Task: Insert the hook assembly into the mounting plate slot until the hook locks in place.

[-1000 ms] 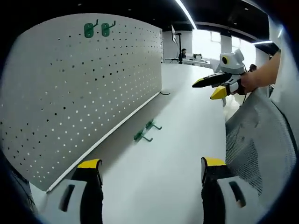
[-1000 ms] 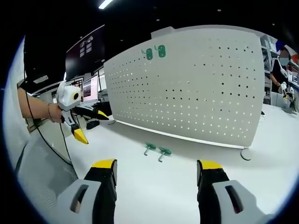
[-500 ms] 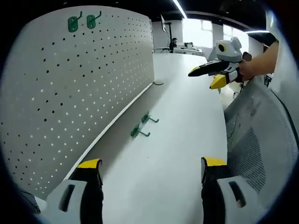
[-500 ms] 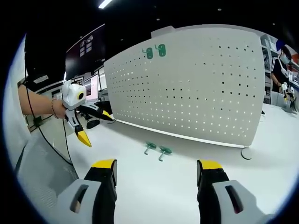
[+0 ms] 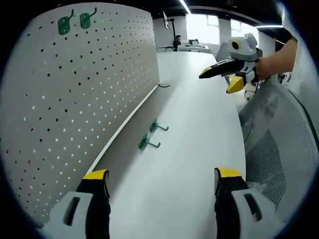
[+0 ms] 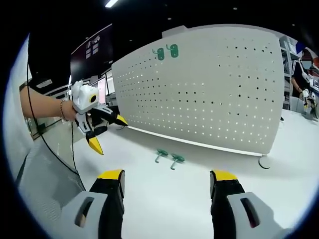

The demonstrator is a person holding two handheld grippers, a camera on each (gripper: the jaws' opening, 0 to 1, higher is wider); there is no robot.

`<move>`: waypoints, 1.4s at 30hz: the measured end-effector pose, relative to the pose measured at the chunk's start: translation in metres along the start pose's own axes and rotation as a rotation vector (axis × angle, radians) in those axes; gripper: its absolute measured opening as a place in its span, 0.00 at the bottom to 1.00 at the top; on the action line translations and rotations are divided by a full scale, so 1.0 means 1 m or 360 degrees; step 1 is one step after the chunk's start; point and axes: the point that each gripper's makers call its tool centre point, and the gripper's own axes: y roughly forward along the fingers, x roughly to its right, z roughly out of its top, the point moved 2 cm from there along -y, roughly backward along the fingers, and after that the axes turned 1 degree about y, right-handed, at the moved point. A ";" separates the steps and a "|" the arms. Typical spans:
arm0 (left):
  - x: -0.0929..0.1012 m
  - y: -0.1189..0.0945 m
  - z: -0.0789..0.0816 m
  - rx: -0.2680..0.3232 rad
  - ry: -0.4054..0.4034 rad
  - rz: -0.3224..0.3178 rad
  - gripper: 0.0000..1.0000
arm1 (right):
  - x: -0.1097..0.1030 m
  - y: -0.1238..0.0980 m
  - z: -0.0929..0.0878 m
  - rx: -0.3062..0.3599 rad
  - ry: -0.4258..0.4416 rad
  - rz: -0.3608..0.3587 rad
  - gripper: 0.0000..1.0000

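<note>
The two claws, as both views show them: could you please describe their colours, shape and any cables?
Each claw has black jaws with yellow tips on a white body: the left claw and the right claw alike. A thin dark cable hangs below the left one. The left wrist wears a thin bracelet.

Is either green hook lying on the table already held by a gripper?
No. Both loose green hooks lie on the white table, apart from the open left gripper and open right gripper.
</note>
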 end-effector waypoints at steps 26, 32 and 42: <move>-0.011 0.034 0.007 -0.0134 0.0140 -0.0119 0.88 | 0.000 0.001 -0.003 -0.0006 0.0031 0.0012 0.68; -0.014 0.044 0.008 -0.0165 0.0189 -0.0158 0.88 | -0.002 0.001 -0.004 -0.0019 0.0023 0.0021 0.68; -0.015 0.060 0.012 -0.0226 0.0303 -0.0247 0.88 | -0.002 0.001 -0.005 -0.0031 0.0020 0.0024 0.68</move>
